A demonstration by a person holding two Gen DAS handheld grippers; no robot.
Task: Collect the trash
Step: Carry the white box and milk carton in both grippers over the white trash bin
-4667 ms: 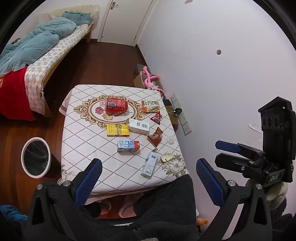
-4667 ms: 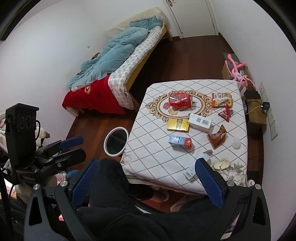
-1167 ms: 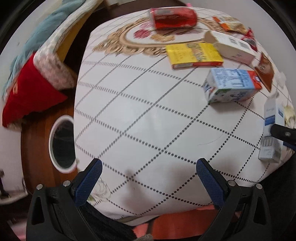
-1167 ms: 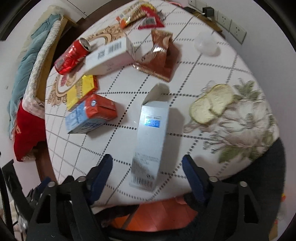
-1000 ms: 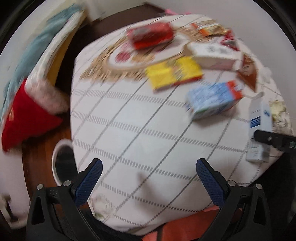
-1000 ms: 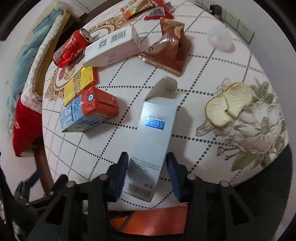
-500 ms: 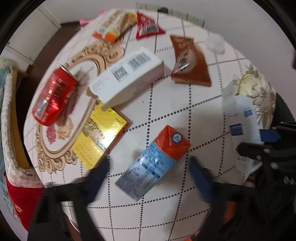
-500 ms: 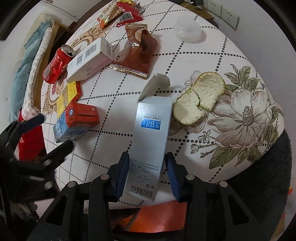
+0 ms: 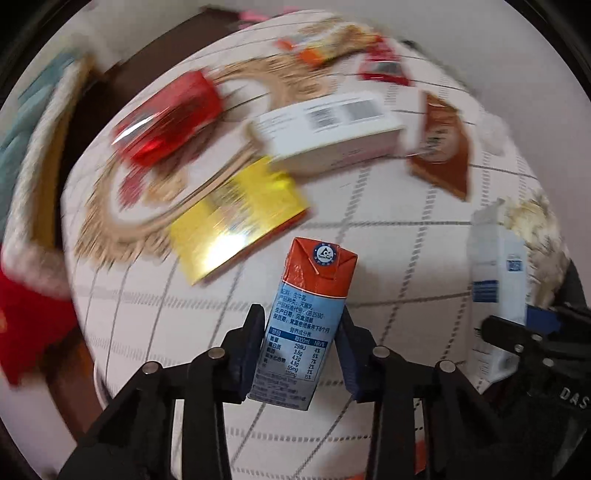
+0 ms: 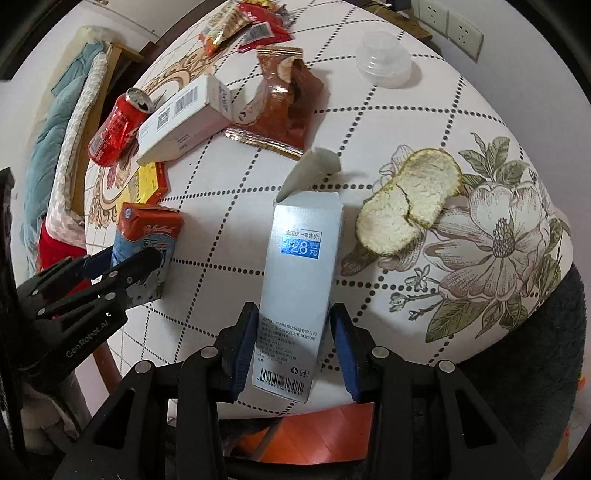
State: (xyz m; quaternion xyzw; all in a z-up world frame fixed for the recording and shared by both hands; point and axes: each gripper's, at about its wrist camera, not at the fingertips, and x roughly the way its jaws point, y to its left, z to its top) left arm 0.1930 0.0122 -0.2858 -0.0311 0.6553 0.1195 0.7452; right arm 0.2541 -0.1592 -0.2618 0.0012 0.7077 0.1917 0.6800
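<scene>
A blue and orange milk carton lies on the patterned tablecloth. My left gripper points straight down over it; its jaws are closing, with the carton between them and both pads against its sides. The right wrist view shows the same carton and left gripper at the left. My right gripper is shut on the lower end of a pale blue box with an open flap, lying near the table's front edge. That box appears at the right of the left wrist view.
Further back lie a red can, a white barcode box, a yellow packet, a brown wrapper and small snack wrappers. Orange peel and a clear plastic cup lie right. A bed stands left.
My left gripper swung in over the table to the milk carton and its wide jaws closed around it. The right gripper kept its hold on the pale blue box.
</scene>
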